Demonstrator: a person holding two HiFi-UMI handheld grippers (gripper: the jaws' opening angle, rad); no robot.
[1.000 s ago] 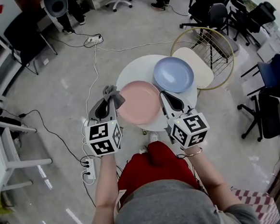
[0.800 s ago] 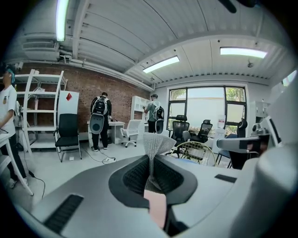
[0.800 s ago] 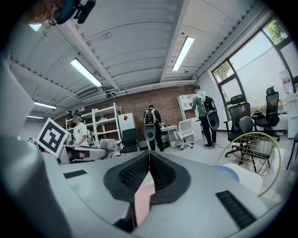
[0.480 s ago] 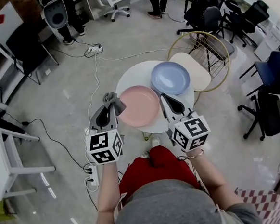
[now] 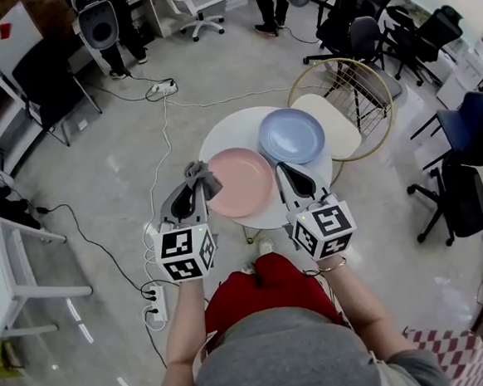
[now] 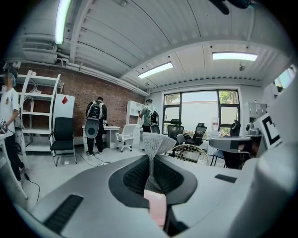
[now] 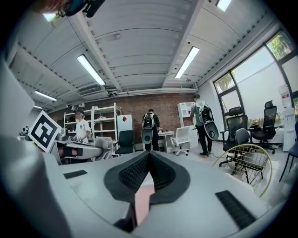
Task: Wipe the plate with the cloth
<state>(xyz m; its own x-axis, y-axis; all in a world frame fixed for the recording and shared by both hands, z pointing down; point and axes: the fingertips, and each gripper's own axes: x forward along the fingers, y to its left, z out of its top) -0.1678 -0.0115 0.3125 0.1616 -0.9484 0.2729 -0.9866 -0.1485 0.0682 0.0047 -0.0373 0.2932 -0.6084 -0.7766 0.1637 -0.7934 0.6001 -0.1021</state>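
Note:
A pink plate (image 5: 241, 184) lies on the near left part of the round white table (image 5: 264, 215). My left gripper (image 5: 192, 183) hovers at the plate's left rim, shut on a grey knitted cloth (image 5: 200, 176). In the left gripper view the cloth (image 6: 156, 144) stands up from the pinch of the left gripper (image 6: 150, 160). My right gripper (image 5: 283, 170) is at the plate's right rim with its jaws together. In the right gripper view the right gripper (image 7: 149, 155) holds nothing that I can see, and a pink sliver of the plate (image 7: 140, 202) shows through the slit below.
A blue plate (image 5: 292, 136) sits behind the pink one. A gold wire chair with a cream seat (image 5: 336, 122) touches the table's far right. Cables (image 5: 163, 94) and a power strip (image 5: 154, 299) lie on the floor at left. Office chairs (image 5: 466, 187) stand at right, people at the back.
The head camera has shifted a little. The left gripper with the cloth has crept slightly closer to the pink plate's rim. The right gripper and both plates keep their places.

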